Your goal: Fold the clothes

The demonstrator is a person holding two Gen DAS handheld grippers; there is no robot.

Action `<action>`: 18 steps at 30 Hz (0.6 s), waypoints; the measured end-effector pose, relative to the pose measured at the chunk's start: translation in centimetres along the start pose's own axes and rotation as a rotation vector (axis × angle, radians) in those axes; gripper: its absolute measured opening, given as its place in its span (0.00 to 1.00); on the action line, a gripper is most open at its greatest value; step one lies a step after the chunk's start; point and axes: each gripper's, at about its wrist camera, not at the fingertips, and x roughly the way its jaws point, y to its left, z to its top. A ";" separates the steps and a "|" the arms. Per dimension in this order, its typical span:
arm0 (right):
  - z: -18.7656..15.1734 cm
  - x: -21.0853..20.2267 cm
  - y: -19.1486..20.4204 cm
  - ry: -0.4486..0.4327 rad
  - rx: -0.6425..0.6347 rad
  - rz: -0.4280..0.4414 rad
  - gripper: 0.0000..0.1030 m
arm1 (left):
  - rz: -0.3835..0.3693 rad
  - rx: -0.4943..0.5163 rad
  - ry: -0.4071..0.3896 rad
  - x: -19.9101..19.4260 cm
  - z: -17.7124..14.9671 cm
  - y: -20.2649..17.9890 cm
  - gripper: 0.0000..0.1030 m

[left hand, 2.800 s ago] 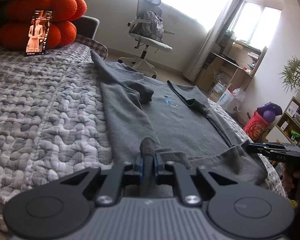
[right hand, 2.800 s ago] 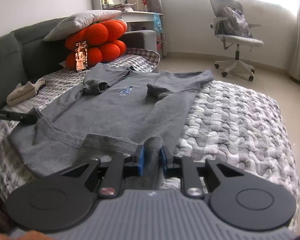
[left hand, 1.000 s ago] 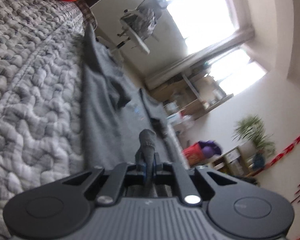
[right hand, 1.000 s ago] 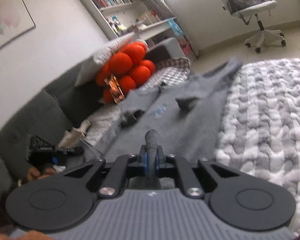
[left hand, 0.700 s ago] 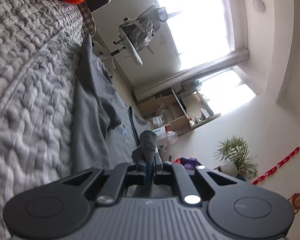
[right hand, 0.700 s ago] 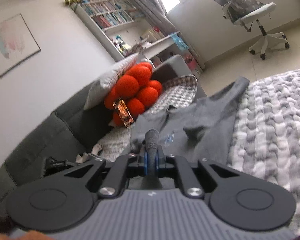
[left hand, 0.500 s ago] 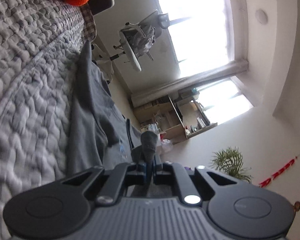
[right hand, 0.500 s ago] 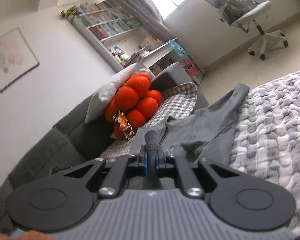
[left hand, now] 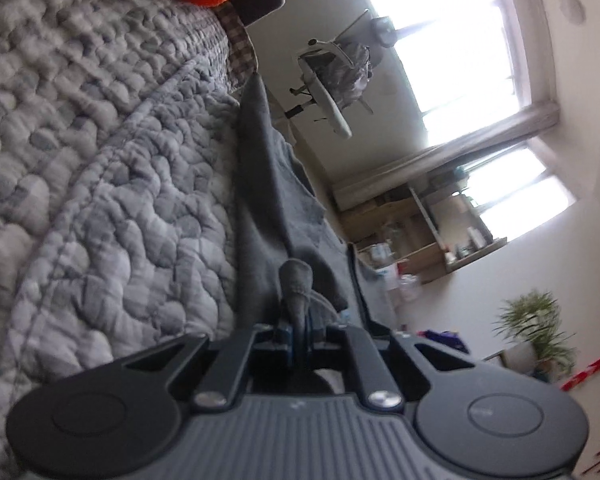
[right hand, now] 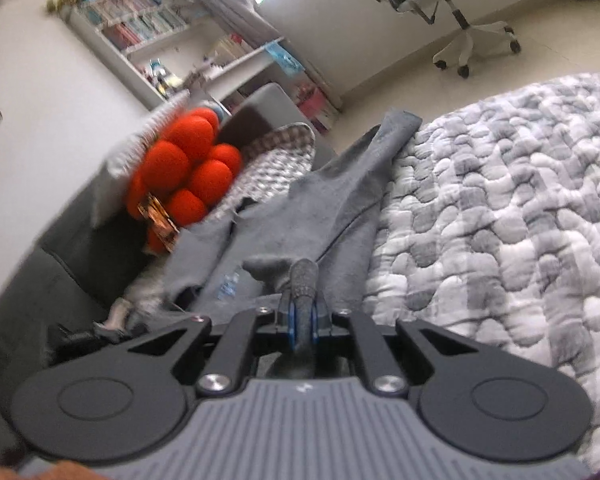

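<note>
Across the left wrist view, the left gripper [left hand: 296, 326] is pinching a bunched corner of the grey shirt [left hand: 260, 184], which is lying stretched along the quilted bed cover [left hand: 100, 168] toward the office chair [left hand: 332, 80]. Over in the right wrist view, the right gripper [right hand: 303, 320] is likewise clamping the shirt [right hand: 332, 200] hem, with the orange cushions [right hand: 188, 160] beyond. Judging by this, the hem is being carried toward the collar, so both hands should be travelling level and together, keeping the fabric taut.
</note>
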 end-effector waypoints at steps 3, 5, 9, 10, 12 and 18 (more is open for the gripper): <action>0.0 -0.3 1.2 -0.001 -0.057 -0.046 0.16 | 0.049 0.039 -0.019 -0.4 0.4 -1.1 0.12; 0.0 -0.9 2.0 -0.010 -0.080 -0.068 0.18 | 0.082 0.074 -0.059 -1.3 0.3 -2.1 0.23; -0.1 -2.7 3.9 -0.047 -0.167 -0.103 0.37 | 0.098 0.205 -0.123 -3.9 -0.5 -4.9 0.24; -0.1 -3.1 4.6 -0.061 -0.202 -0.109 0.42 | 0.102 0.254 -0.121 -4.4 -0.8 -5.8 0.24; -0.4 -4.0 6.0 -0.078 -0.278 -0.111 0.42 | 0.102 0.346 -0.090 -4.8 -1.7 -7.5 0.24; -3.2 -4.4 10.5 0.005 -0.472 -0.044 0.42 | 0.099 0.540 0.044 -4.9 -5.5 -10.4 0.24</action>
